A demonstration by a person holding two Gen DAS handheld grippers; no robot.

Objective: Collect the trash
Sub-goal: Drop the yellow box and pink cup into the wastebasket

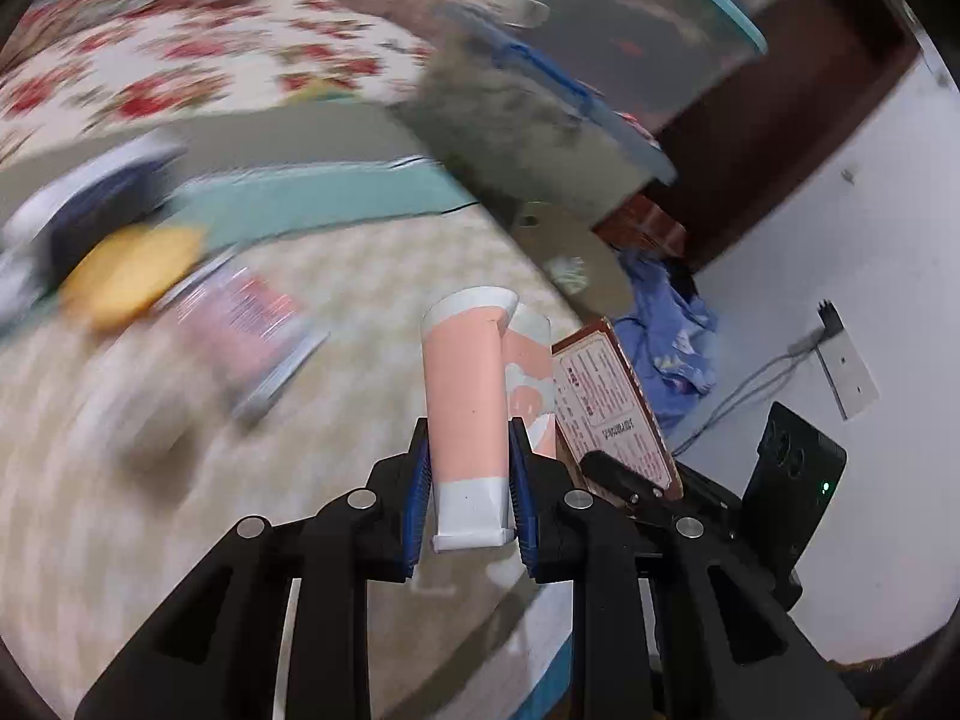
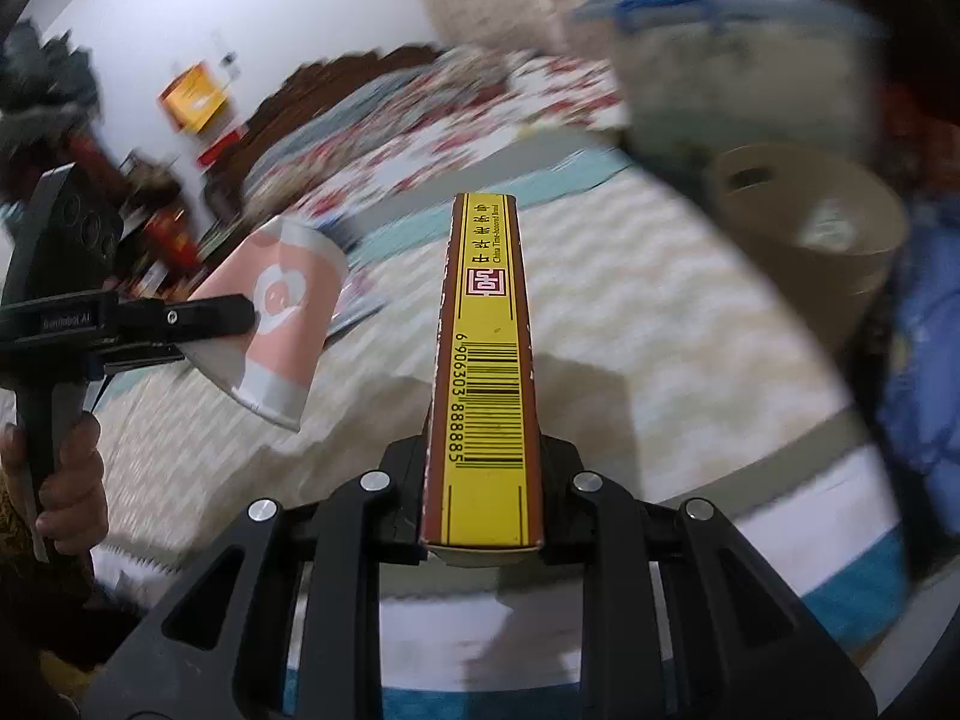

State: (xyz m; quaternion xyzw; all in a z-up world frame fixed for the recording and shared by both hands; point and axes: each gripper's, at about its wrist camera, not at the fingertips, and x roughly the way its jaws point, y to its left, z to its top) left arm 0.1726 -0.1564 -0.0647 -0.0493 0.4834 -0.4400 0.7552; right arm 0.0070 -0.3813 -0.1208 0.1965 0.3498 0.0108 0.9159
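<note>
The pink paper cup (image 1: 465, 396) sat clamped between the jaws of the left gripper (image 1: 468, 480), squeezed flat enough that its white rim had buckled into an oval. Its base pointed back toward the camera, its mouth forward beyond the fingertips. The right gripper (image 2: 483, 480) was closed on a flat carton (image 2: 489, 360), held on edge so that the yellow spine with its barcode ran straight out ahead of the jaws. Both pieces were thin card: the cup waxy and yielding, the carton stiff with crisp brown-bordered edges.

Judging by this, two items were already picked up and neither had yet been dropped anywhere. Forward and right of the right jaws stood a round tan bin (image 2: 810, 252), open-topped, dull like cardboard or fibre; it seemed the likely destination. More remained: forward and left of the left jaws, on the pale woven bed cover (image 1: 180, 480), lay a yellow blurred lump (image 1: 129, 276) and a flat printed packet (image 1: 252, 324), both too smeared to identify. A translucent plastic box (image 1: 540, 120) with blue clips stood further ahead.
</note>
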